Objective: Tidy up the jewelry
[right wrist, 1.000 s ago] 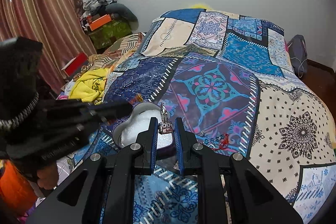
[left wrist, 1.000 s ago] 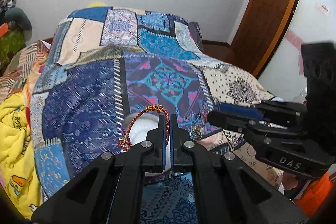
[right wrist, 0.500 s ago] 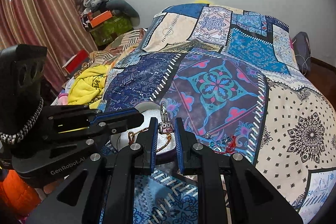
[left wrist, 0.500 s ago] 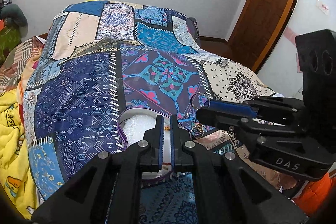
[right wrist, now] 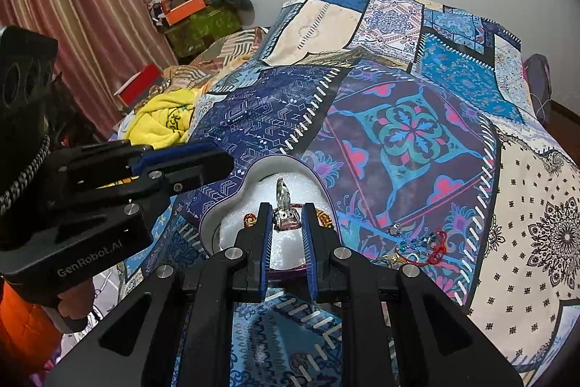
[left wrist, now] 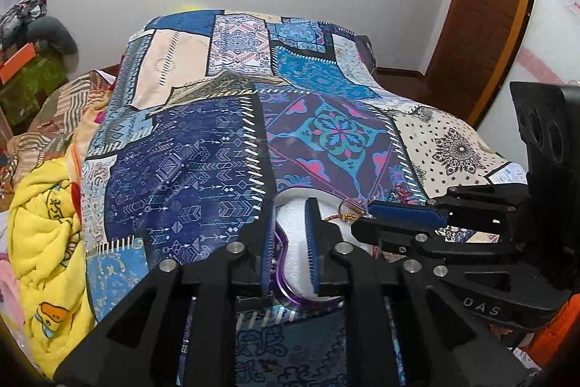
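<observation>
One bracelet (right wrist: pixel 322 218) lies in the box (right wrist: pixel 224 209); right claw (right wrist: pixel 286 223) grips a ring (right wrist: pixel 284 205), left claw (left wrist: pixel 290 227) apart; loose pieces (right wrist: pixel 417 245) remain lower right.

The left tool (right wrist: pixel 203 165) crowds the heart-shaped box (right wrist: pixel 232 198) from its left side. Loose trinkets (right wrist: pixel 417 245) clutter the bed (right wrist: pixel 525 205) right of it; the quilt beyond lies unobstructed.

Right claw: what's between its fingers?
Right wrist view: the right claw grips a silver ring with a pink stone over the white-padded heart box.
</observation>
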`<action>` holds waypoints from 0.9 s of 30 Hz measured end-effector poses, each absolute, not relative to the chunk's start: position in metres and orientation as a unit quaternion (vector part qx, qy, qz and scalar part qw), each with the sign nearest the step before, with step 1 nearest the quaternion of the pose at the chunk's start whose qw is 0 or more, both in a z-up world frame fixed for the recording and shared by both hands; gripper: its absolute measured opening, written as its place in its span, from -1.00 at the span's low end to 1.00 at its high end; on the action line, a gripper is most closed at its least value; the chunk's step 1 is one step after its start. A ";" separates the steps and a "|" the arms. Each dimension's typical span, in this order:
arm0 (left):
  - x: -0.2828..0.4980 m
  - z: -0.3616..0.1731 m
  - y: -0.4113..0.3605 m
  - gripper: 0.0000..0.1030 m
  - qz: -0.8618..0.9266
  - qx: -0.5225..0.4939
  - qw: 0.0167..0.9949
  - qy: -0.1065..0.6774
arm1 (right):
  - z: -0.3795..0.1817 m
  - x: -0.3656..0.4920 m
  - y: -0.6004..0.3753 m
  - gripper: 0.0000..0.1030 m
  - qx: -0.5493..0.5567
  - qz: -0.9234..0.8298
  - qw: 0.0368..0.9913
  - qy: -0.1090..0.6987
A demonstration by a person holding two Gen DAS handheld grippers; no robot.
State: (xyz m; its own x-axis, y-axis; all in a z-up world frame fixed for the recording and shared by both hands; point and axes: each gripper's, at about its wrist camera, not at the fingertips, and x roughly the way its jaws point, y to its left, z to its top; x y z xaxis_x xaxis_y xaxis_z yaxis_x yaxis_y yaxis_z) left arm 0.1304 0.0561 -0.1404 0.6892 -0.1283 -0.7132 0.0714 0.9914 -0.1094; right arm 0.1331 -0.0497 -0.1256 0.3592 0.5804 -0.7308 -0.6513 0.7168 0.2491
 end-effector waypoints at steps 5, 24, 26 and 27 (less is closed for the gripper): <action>0.128 -0.138 0.055 -0.61 -0.050 -0.030 0.920 0.388 | -0.124 0.134 -0.051 -0.70 -0.044 0.371 0.822 0.430; 0.122 -0.119 0.016 -0.05 -0.054 0.013 0.928 0.368 | -0.100 0.126 -0.106 -0.23 -0.069 0.298 0.871 0.384; 0.124 -0.120 0.008 -0.04 -0.060 0.017 0.926 0.371 | -0.102 0.128 -0.116 -0.23 -0.068 0.289 0.873 0.388; 0.125 -0.121 0.004 -0.04 -0.062 0.019 0.925 0.374 | -0.103 0.129 -0.121 -0.23 -0.068 0.284 0.873 0.390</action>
